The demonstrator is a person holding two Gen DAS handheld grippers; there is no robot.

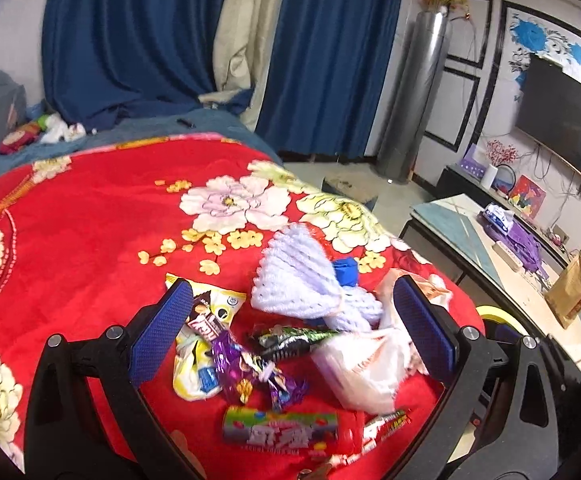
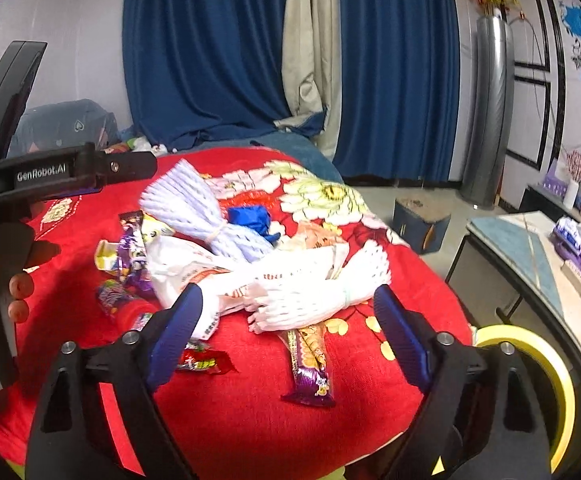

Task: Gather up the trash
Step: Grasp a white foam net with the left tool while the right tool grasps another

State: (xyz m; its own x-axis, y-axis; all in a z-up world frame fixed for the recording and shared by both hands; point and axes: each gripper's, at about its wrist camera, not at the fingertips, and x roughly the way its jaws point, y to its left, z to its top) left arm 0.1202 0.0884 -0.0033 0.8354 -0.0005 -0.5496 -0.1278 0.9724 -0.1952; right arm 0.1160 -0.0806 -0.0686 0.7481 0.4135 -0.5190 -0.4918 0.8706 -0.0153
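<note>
Trash lies in a heap on a red flowered blanket point(image 1: 70, 240). In the left wrist view my left gripper point(image 1: 290, 316) is open above a purple wrapper point(image 1: 250, 368), a yellow snack bag point(image 1: 198, 344), a dark wrapper point(image 1: 290, 340), a white plastic bag point(image 1: 362, 364), a candy tube point(image 1: 280, 428) and lilac foam netting point(image 1: 294, 276). In the right wrist view my right gripper point(image 2: 288, 312) is open over white foam netting point(image 2: 322, 296), with a purple bar wrapper point(image 2: 310, 364) and a red wrapper point(image 2: 202, 362) below it. The left gripper's body point(image 2: 42, 176) shows at the left there.
A yellow-rimmed bin point(image 2: 538, 364) stands at the blanket's right edge. A low table point(image 1: 502, 256) with a paper bag point(image 1: 574, 292) and purple items is to the right. Blue curtains point(image 1: 150, 40), a TV point(image 1: 562, 120) and a small stool point(image 2: 422, 216) stand beyond.
</note>
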